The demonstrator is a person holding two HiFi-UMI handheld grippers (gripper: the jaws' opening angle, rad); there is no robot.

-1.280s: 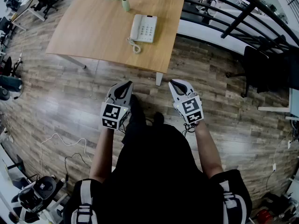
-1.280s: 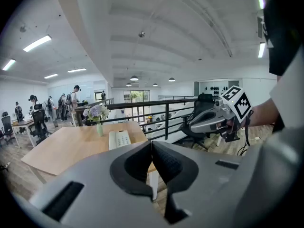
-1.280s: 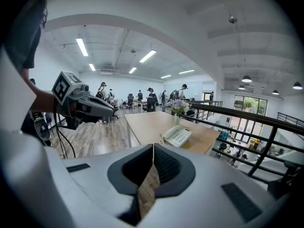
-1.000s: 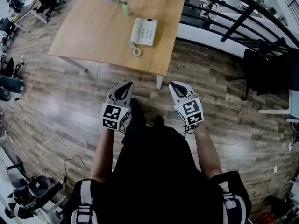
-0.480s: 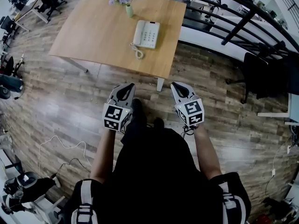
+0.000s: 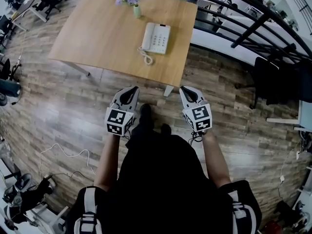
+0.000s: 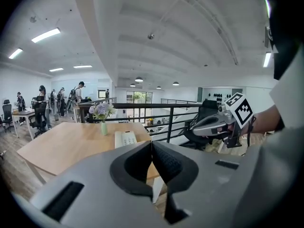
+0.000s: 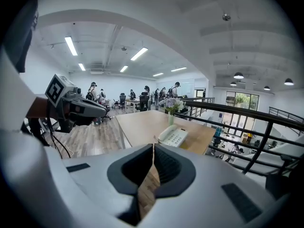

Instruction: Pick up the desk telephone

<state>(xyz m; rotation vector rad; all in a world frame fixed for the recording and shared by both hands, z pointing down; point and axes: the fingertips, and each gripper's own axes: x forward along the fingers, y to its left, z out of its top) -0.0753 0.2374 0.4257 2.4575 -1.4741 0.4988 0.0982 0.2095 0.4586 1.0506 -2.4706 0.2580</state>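
**Inspector:** Where do we find the phone?

**Assistant:** We record the phone (image 6: 157, 38) lying flat on the table (image 6: 97, 33), towards its right side, with the handset along its left. Its coiled cord (image 6: 146, 57) trails towards the near edge. A vase (image 6: 137, 9) of flowers stands behind the phone, apart from it.

**Inspector:** And the claws?

**Assistant:** Both are clenched, jaw against jaw, with nothing between them. We see the left gripper (image 6: 131, 90) and the right gripper (image 6: 186, 90) held side by side over the floor (image 6: 73, 106). They are short of the table's near edge and well apart from the phone.

**Inspector:** What stands in the way?

**Assistant:** We note wood floor between the grippers and the table. In the head view the table leg (image 6: 168, 90) at the near corner shows between the two grippers.

**Inspector:** And round about?

**Assistant:** A black railing (image 6: 243, 28) runs just beyond the table's right side. A dark chair (image 6: 273, 77) stands on the floor further right. A white cable (image 6: 63, 157) lies loose on the floor at left. In the left gripper view we see people (image 7: 42, 106) standing at desks far beyond the table
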